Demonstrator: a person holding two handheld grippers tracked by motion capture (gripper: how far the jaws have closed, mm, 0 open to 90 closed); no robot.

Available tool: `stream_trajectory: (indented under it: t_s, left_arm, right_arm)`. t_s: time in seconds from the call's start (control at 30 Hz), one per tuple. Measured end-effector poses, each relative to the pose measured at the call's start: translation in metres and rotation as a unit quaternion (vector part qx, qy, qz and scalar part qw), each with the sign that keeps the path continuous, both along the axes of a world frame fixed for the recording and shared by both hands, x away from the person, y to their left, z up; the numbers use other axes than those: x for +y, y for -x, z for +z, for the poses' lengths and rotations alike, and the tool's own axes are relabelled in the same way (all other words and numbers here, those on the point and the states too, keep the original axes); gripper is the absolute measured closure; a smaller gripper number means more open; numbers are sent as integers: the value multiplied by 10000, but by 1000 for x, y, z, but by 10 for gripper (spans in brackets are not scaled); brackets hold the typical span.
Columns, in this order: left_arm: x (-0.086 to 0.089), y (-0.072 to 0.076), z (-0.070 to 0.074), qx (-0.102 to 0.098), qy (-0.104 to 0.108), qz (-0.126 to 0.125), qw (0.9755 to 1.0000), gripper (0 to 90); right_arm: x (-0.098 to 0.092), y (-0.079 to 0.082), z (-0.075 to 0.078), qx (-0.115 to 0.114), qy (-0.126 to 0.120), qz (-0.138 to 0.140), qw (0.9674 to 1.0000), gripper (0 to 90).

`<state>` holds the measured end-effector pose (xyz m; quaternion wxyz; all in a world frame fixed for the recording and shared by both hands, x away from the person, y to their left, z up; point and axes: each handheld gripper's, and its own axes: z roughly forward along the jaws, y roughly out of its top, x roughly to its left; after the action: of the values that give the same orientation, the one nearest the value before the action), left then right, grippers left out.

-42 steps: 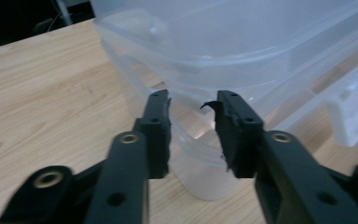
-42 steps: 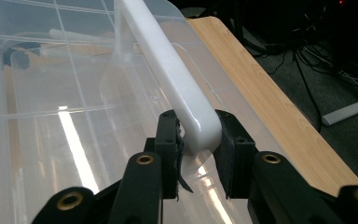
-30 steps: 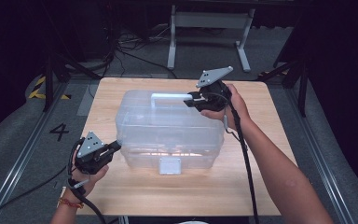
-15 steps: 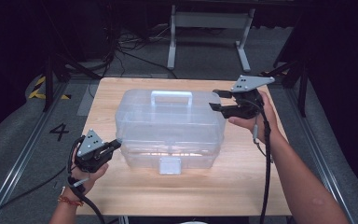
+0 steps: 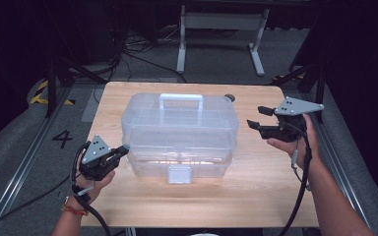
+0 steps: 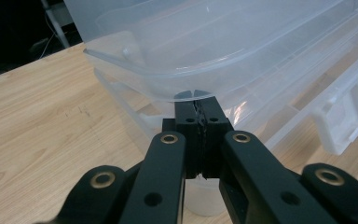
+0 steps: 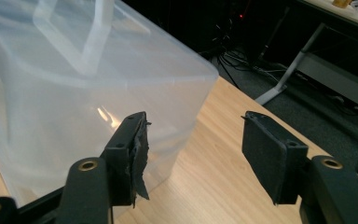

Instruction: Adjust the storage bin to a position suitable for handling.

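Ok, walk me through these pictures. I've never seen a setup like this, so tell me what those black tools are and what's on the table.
A person holds a two-jawed claw in each hand. One camera looks down from above; two more ride on the claws, looking along their jaws. On the wooden table sits a clear plastic storage box with a handle on top and a latch in front. The left claw is shut, its tips against the box's corner under the rim. The right claw is open beside the box, holding nothing.
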<state>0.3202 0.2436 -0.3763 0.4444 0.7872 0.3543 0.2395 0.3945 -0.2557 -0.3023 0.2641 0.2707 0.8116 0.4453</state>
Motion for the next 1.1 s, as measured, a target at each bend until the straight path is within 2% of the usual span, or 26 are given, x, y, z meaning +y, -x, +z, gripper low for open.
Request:
stream_trajectory:
  t_s: [0.27,0.43,0.5,0.63,0.87,1.1]
  left_arm:
    - [-1,-3,2,-10,71,-5,10000,892]
    - [-2,-6,6,-45,92,-18,9999,892]
    - [-2,-7,7,-67,78,-23,9999,892]
    - [-2,-7,9,-68,102,-28,9999,892]
    - [-2,-7,9,-56,92,-47,9999,891]
    - [-1,-6,11,-102,57,-69,9999,887]
  right_arm:
    - [-7,9,-42,110,-44,112,9999,426]
    - [-1,14,-58,144,-47,233,9996,423]
    - [4,16,-64,110,33,307,9995,413]
    - [13,18,-69,36,73,367,9993,402]
    - [26,18,-69,-172,-120,384,9990,416]
    - [31,17,-70,-229,-294,361,9987,428]
